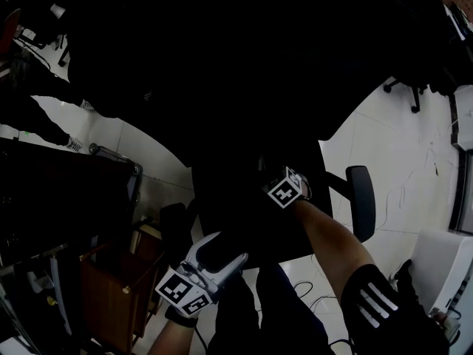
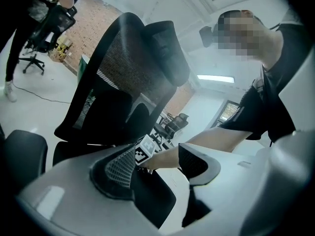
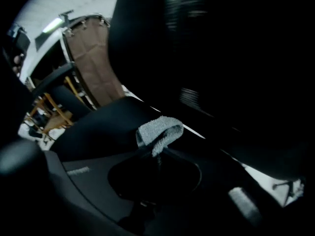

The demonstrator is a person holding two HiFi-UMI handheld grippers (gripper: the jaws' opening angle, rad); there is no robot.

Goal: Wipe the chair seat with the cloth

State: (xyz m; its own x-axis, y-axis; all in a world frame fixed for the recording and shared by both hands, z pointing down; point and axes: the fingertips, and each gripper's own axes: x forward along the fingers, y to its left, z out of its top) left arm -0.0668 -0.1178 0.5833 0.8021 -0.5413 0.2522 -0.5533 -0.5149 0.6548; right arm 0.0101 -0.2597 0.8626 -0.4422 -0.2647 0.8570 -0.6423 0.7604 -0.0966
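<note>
Grey cloth (image 3: 158, 129) is pinched in the tightly closed fingers of the right gripper (image 3: 155, 154), just over the chair seat (image 3: 106, 124); left gripper (image 2: 158, 162) fingers are spread wide, nothing held

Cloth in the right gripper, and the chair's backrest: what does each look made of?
The cloth, pinched in the right gripper, looks like grey microfibre or terry: soft and matte, with a nubby looped pile. The chair backrest looks like black woven mesh stretched in a solid dark frame: a fine open grid shows across it.
</note>
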